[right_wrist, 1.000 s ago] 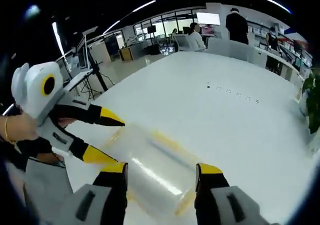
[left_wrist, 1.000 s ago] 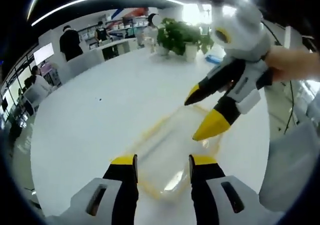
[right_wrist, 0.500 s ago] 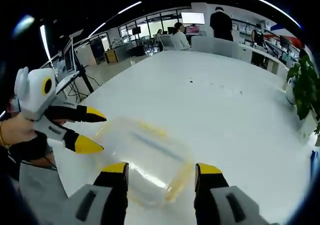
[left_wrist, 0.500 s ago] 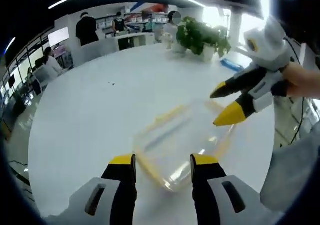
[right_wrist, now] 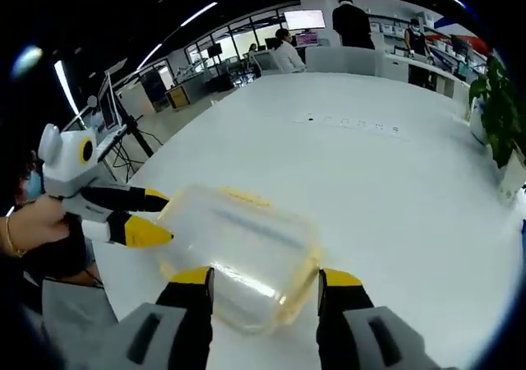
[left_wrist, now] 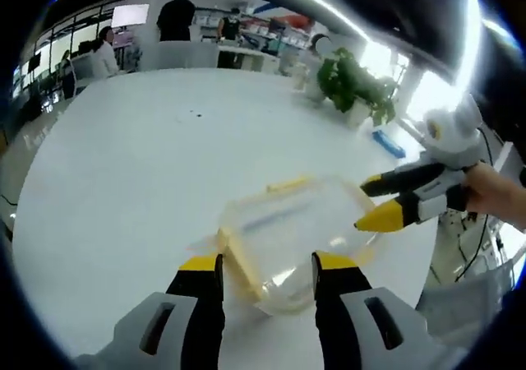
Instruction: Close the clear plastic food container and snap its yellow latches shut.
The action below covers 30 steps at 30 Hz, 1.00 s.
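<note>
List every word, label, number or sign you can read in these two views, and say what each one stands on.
None can be read.
Row of small dark marks on the white table: too small to read.
Wall screen in the background: bright, with no legible text.
Clear container with yellow latches: no label visible.
Left gripper and right gripper: no lettering visible.

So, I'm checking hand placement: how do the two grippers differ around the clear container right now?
In the right gripper view, the left gripper meets the container at its left end, while the right gripper stands at its near edge. The left gripper's jaws lie sideways; the right gripper's rise upright. Both are open, holding nothing, with yellow-tipped jaws.
</note>
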Tool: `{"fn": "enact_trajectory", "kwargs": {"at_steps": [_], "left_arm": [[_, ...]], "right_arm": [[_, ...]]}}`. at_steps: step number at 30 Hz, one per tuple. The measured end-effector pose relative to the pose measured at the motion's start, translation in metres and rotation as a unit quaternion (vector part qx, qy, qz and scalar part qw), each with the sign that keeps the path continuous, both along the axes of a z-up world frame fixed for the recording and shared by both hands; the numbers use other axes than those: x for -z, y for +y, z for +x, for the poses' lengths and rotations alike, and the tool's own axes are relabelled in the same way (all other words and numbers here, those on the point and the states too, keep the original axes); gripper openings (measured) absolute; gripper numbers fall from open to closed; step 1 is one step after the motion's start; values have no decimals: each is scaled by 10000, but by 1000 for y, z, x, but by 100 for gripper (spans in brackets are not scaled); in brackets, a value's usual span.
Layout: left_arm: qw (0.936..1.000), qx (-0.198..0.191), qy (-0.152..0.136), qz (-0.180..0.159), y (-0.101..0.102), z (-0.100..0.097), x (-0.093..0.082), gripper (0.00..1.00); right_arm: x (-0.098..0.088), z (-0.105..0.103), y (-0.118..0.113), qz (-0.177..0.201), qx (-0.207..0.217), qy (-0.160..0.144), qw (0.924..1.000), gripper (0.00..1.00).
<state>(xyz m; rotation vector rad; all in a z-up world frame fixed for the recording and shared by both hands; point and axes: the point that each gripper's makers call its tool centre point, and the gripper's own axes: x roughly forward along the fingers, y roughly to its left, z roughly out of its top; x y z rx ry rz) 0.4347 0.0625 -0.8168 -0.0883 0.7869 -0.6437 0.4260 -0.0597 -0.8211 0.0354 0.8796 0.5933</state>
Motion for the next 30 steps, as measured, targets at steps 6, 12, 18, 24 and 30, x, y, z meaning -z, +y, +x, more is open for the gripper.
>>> {"fn": "enact_trajectory", "kwargs": {"at_steps": [6, 12, 18, 24, 30], "left_arm": [[9998, -188, 59, -82, -1, 1, 1, 40], [9999, -78, 113, -77, -2, 1, 1, 39], [9996, -216, 106, -143, -5, 1, 5, 39], [9992, -291, 169, -204, -6, 2, 7, 39], [9989, -343, 247, -222, -6, 3, 6, 40]], "right_arm": [[3, 0, 0, 202, 131, 142, 9996, 49], [3, 1, 2, 166, 78, 243, 9995, 47], [8, 4, 6, 381, 200, 564, 9975, 47], [7, 3, 5, 409, 164, 523, 9977, 47], [8, 2, 7, 429, 121, 677, 9967, 46]]}}
